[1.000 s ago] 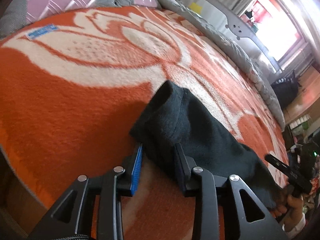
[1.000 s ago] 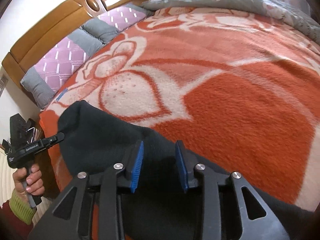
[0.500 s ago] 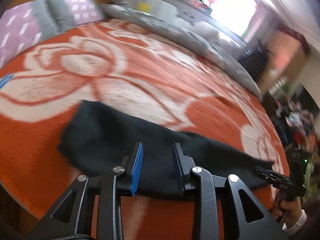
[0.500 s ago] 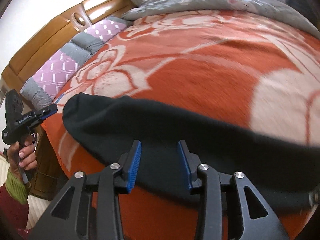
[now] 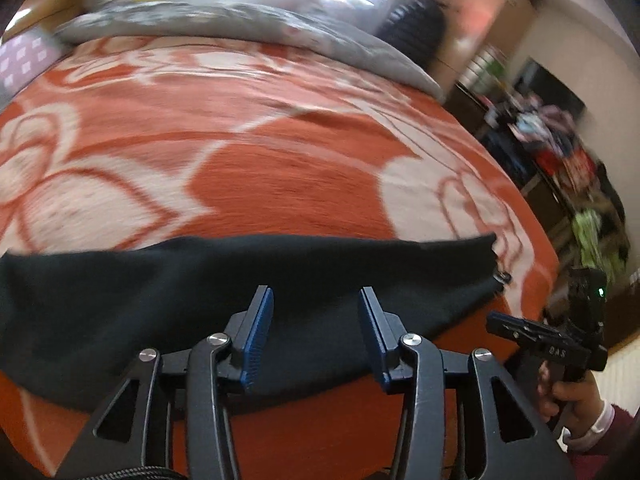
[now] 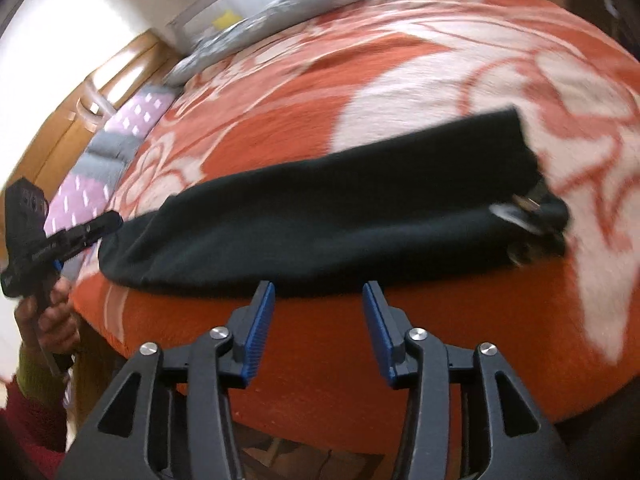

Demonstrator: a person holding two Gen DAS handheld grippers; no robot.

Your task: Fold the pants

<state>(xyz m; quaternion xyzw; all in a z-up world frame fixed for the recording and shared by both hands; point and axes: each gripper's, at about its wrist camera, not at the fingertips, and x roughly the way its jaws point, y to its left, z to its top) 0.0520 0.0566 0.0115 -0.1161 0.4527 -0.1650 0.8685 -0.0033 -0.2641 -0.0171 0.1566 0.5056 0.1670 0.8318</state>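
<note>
- Black and soft-looking, the pants (image 5: 240, 300) lie as one long narrow band on the orange-and-cream blanket (image 5: 280, 168), near the bed edge closest to the person.
- Judging by the single band with no separate legs showing, the lengthwise fold, leg on leg, looks done; the shortening folds end to end still look to be ahead.
- The long axis runs side to side across both wrist views, roughly along the near bed edge. The rounded end points toward the headboard (image 6: 92, 92) side; the squarer end, with a small metal fitting (image 6: 520, 210), points the other way. Which end is the waist I cannot tell for sure.
- The left gripper (image 5: 316, 332) hovers over the band's middle, jaws moderately apart and having just been opening; cloth shows behind the gap, but no pad presses on it.
- The right gripper (image 6: 318, 328) stands just short of the pants' near edge, over bare blanket, jaws likewise apart and just opened further, with nothing between them.
- Beyond lie a grey quilt (image 5: 240, 28) along the far side and purple pillows (image 6: 120, 140) at the headboard.
</note>
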